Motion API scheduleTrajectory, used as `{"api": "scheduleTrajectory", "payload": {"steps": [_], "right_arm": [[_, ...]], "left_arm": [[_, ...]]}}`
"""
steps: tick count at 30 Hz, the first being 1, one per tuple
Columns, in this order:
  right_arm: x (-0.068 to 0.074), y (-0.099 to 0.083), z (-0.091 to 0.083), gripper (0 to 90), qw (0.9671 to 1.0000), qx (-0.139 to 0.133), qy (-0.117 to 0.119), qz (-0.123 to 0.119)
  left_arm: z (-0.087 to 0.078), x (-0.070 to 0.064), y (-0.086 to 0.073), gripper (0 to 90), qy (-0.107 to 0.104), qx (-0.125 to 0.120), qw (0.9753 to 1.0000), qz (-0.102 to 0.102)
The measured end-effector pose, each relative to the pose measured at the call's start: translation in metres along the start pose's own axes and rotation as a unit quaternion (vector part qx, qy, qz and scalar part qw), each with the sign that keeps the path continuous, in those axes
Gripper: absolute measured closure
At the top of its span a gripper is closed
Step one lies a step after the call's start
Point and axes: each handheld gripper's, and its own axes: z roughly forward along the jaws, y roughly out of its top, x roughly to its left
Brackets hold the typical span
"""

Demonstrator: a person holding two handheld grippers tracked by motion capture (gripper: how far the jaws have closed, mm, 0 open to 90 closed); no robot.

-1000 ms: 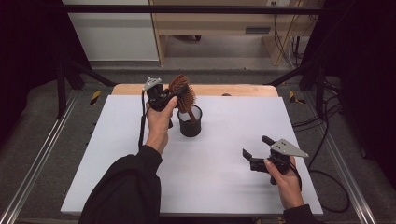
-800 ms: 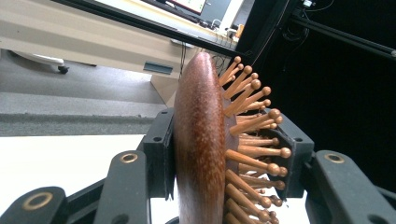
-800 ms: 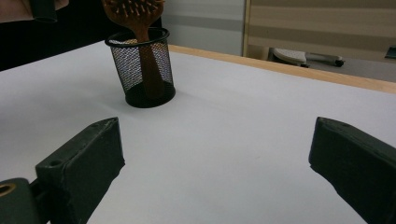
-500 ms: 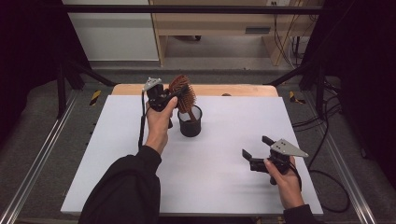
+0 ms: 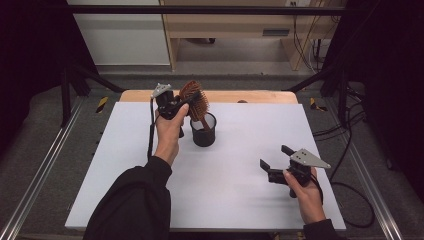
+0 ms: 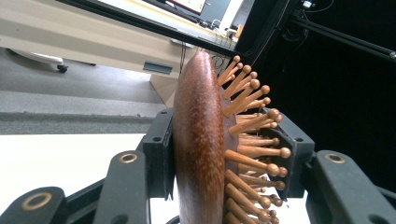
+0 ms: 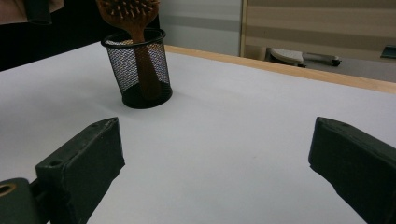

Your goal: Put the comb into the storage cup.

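A brown wooden hairbrush [image 5: 195,102] stands with its handle down inside a black mesh cup [image 5: 203,131] at the back middle of the white table. My left gripper [image 5: 187,102] is shut on the brush head; its jaws press the smooth back and the pegged face of the hairbrush [image 6: 205,140]. My right gripper [image 5: 274,156] rests low at the front right, open, with nothing between its jaws. In the right gripper view the mesh cup [image 7: 139,70] holds the brush handle [image 7: 144,65] beyond the right gripper [image 7: 217,154].
The white table top [image 5: 250,125] has a wooden strip [image 5: 250,96] along its far edge. Metal rails [image 5: 45,165] run down both sides. A cable [image 5: 150,130] hangs from the left gripper, and another trails off the right side.
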Motion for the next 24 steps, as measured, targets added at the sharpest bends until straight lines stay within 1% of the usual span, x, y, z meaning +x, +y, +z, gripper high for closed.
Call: {"api": "scheduleTrajectory", "payload": {"steps": [7,10,11,13,18,24], "right_arm": [[-0.002,0.0,0.0,3.5,1.0,-0.002,0.0,0.006],[-0.001,0.0,0.0,3.5,1.0,-0.001,0.001,0.003],[-0.001,0.0,0.0,3.5,1.0,-0.001,0.0,0.003],[-0.001,0.0,0.0,3.5,0.9999,-0.001,0.007,0.01],[-0.001,0.0,0.0,3.5,1.0,0.002,0.003,0.008],[-0.001,0.0,0.001,3.5,1.0,0.004,0.004,0.005]], "left_arm": [[-0.001,0.004,0.0,49.4,0.0,0.004,1.0,0.003],[-0.001,0.007,0.0,49.0,0.002,0.004,1.0,-0.003],[-0.001,0.008,0.0,49.1,0.0,0.003,0.9999,-0.01],[-0.001,0.01,0.0,49.1,0.003,0.003,0.9999,-0.015],[-0.001,0.014,-0.001,48.7,0.004,0.003,0.9998,-0.017],[-0.002,0.017,-0.001,48.0,0.006,0.003,0.9998,-0.018]]}}
